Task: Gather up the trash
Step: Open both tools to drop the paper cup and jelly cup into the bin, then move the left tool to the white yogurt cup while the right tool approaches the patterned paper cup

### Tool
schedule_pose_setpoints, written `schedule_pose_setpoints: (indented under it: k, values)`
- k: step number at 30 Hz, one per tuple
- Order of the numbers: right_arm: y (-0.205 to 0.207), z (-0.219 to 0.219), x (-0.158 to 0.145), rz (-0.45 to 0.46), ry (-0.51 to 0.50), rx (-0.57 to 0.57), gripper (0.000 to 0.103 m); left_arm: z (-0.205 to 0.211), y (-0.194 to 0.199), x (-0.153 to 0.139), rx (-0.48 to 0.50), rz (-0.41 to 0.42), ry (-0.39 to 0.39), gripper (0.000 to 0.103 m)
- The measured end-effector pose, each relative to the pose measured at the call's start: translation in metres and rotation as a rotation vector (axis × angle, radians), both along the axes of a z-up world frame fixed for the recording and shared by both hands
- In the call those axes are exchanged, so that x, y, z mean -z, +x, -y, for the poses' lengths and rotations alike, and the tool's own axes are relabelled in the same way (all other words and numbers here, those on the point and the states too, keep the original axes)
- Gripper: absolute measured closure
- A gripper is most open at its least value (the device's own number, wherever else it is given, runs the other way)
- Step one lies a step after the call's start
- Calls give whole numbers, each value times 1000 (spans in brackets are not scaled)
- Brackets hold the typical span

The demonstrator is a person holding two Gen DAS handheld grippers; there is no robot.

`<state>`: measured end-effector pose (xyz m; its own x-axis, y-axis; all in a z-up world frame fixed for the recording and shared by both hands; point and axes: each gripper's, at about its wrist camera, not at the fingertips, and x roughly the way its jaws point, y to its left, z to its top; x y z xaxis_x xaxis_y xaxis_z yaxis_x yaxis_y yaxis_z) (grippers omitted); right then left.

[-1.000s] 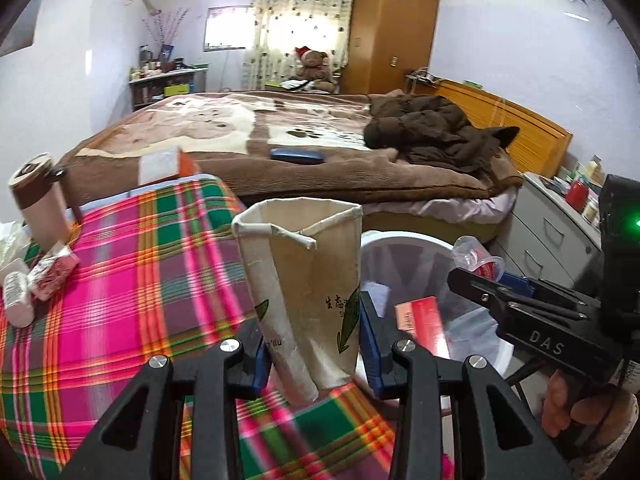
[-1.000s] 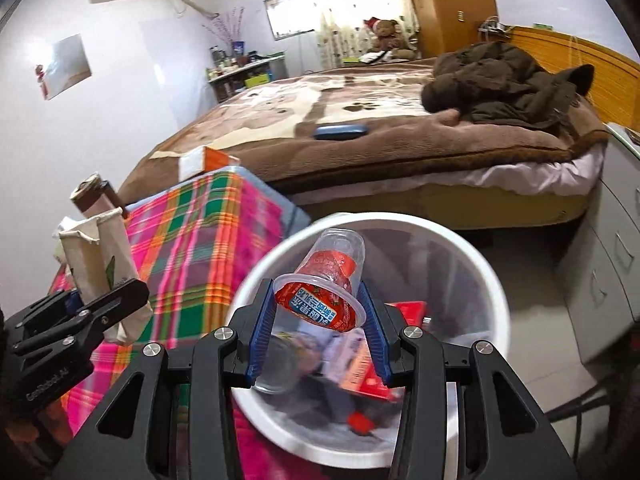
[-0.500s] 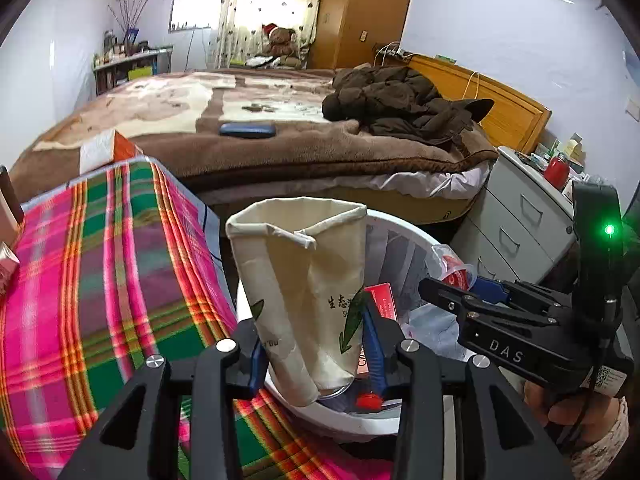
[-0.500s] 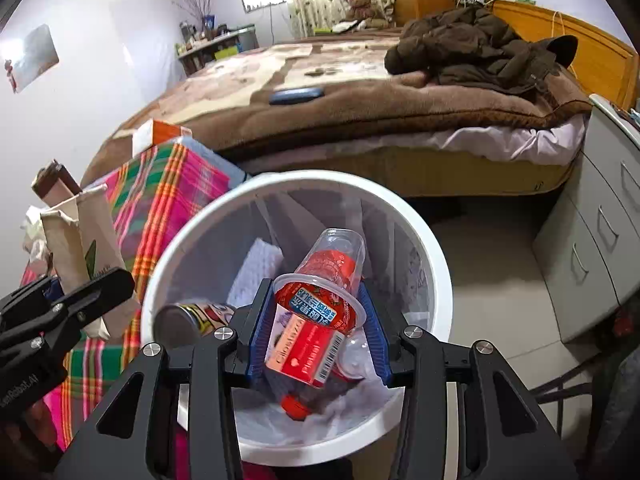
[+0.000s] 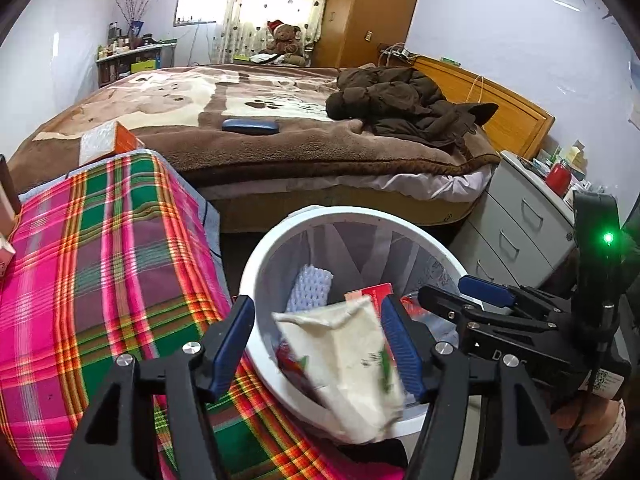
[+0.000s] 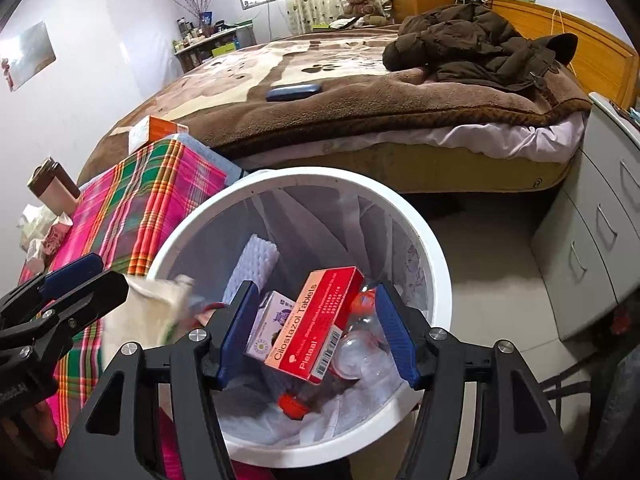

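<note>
The left gripper [image 5: 318, 340] stands with its blue-padded jaws spread wide, gripping nothing. Between them, blurred and free of both pads, a cream paper carton [image 5: 344, 364] with green print tilts over the near rim of the white bin [image 5: 256, 256]. The right gripper [image 6: 316, 328] is likewise spread apart and empty, directly above the bin's mouth.

The bin is round, smooth plastic, lined with a thin crinkled translucent bag. Inside it, below the right gripper's fingers, lie one glossy red tablet box [image 6: 316, 322], one small white-and-purple box [image 6: 270, 326] to its left, one clear crumpled plastic cup [image 6: 360, 344] to its right, a ribbed white foam sheet [image 6: 252, 268] further ahead, and an orange cap [image 6: 294, 404] near the bottom.

To the left of both grippers a pink, green and orange plaid cloth [image 5: 100, 264] covers the table. At its far corner sits one orange-and-white box [image 5: 110, 142]. Ahead, beyond the bin, is the bed with a fuzzy brown blanket [image 5: 280, 136], one dark blue case [image 5: 250, 126] and a rumpled brown jacket [image 5: 404, 104]. Grey drawers [image 5: 516, 236] stand to the right.
</note>
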<state>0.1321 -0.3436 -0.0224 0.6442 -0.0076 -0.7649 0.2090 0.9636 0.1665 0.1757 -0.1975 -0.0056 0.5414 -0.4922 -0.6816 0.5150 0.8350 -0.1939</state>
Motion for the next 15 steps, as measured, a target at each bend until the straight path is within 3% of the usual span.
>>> schedule_pose_setpoints:
  k: [15]
  values:
    - [-7,-19,-24,90,-5,3,41,-38,-6,-13,-57,30,-30,34]
